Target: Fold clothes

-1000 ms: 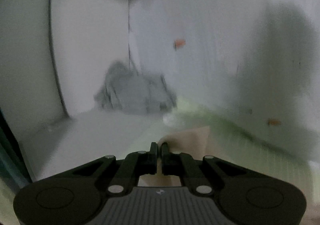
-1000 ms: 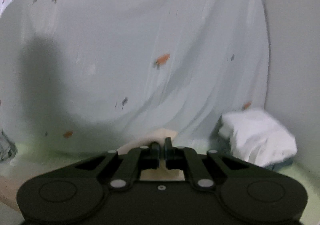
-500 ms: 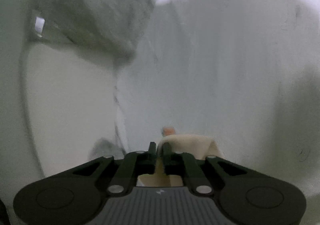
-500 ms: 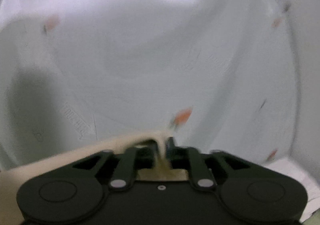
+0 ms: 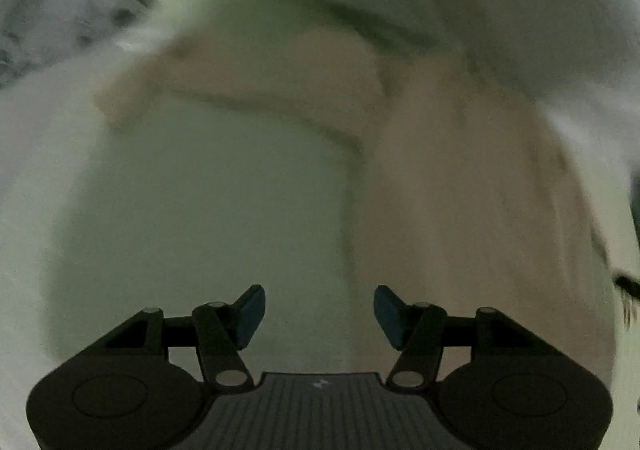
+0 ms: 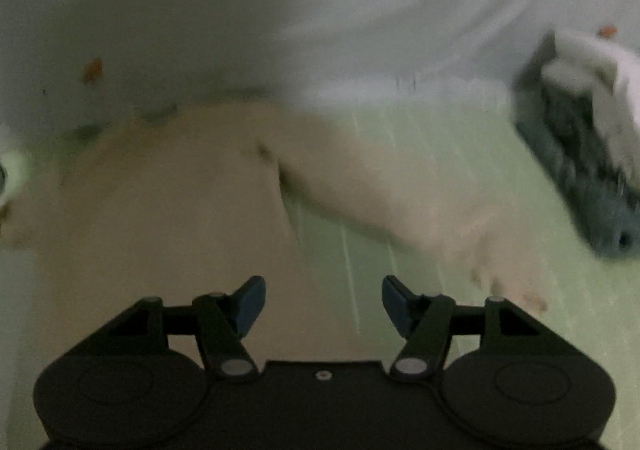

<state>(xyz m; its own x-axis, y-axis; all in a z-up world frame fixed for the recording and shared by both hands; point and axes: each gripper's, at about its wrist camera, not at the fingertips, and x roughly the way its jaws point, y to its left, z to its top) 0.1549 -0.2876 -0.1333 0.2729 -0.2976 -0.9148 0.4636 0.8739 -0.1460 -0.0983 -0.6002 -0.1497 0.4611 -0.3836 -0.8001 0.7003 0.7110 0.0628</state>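
Both tongs standing apart over a soft beige cloth garment.

The left tongs (image 5: pixel 319 310) and right tongs (image 6: pixel 323 304) are gaping wide, gripping nothing; the beige garment (image 6: pixel 168 218) is lying limp and creased on the pale green striped surface (image 6: pixel 460 154), against a white sheet with small orange motifs (image 6: pixel 160 10). A folded white and blue-grey knitted pile (image 6: pixel 580 146) is resting at right. No writing is legible.
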